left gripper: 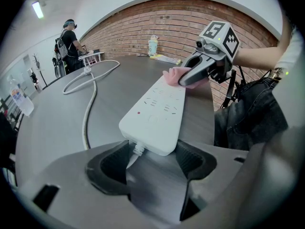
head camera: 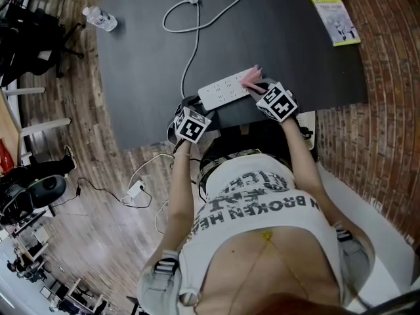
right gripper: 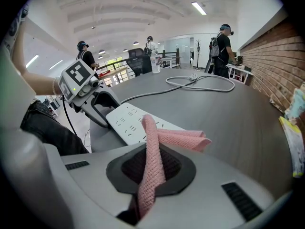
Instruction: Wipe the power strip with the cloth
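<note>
Power strip (head camera: 223, 92) on table (head camera: 282, 38); cloth (head camera: 251, 79) on its right end

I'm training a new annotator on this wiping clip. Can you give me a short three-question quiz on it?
1. True or false: the right gripper is shut on a pink cloth.
2. The left gripper holds the white power strip at: A) its cable end, B) its far end, C) its middle.
3. Which clear item lies at the dark table's far left corner?
Key: 1 true; 2 A; 3 a plastic bottle.
</note>
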`<state>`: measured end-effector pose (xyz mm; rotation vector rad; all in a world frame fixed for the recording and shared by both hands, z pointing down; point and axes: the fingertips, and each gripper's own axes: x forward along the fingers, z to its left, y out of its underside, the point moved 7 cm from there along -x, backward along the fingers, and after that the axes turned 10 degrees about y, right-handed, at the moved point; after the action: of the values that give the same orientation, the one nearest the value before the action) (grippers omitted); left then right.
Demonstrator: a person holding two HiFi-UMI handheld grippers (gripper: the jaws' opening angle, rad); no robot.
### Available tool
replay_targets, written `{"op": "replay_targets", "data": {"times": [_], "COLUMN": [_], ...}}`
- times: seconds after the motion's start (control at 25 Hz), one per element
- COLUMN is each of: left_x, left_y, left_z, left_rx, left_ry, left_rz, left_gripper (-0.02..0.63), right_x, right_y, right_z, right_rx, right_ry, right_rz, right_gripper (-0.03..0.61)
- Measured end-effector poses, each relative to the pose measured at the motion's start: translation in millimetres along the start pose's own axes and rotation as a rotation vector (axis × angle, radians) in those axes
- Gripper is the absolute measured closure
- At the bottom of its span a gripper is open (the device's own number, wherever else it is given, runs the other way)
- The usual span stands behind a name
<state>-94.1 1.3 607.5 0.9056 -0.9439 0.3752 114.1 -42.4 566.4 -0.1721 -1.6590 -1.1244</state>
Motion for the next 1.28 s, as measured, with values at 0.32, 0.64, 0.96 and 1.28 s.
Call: {"op": "replay_targets", "data": {"times": [0.32, 0.64, 0.96, 1.28], "left_x": [0, 0, 1, 2], "left_y": [0, -1, -2, -1], "left_z": [1, 0, -1, -1], "left_rx": [0.001, 0.001, 0.001, 0.001], "left_ry": [-0.001, -0.002, -0.002, -0.002], "left_rz": [-0.001, 0.002, 0.004, 0.003], "left_gripper": [0.324, 0.325, 0.324, 0.325], "right_x": [-2, -6, -13, -17], "right_y": [3, 9, 18, 27], "right_z": [-4, -12, -25, -35], "right_rx": [0.027, 0.027, 0.062, 0.108], "right_ry": [0.014, 0.037, 0.072, 0.118], "right_rz": [-0.015, -0.009, -0.001, 0.004], "right_gripper": [0.563, 0.563, 0.563, 0.561]}}
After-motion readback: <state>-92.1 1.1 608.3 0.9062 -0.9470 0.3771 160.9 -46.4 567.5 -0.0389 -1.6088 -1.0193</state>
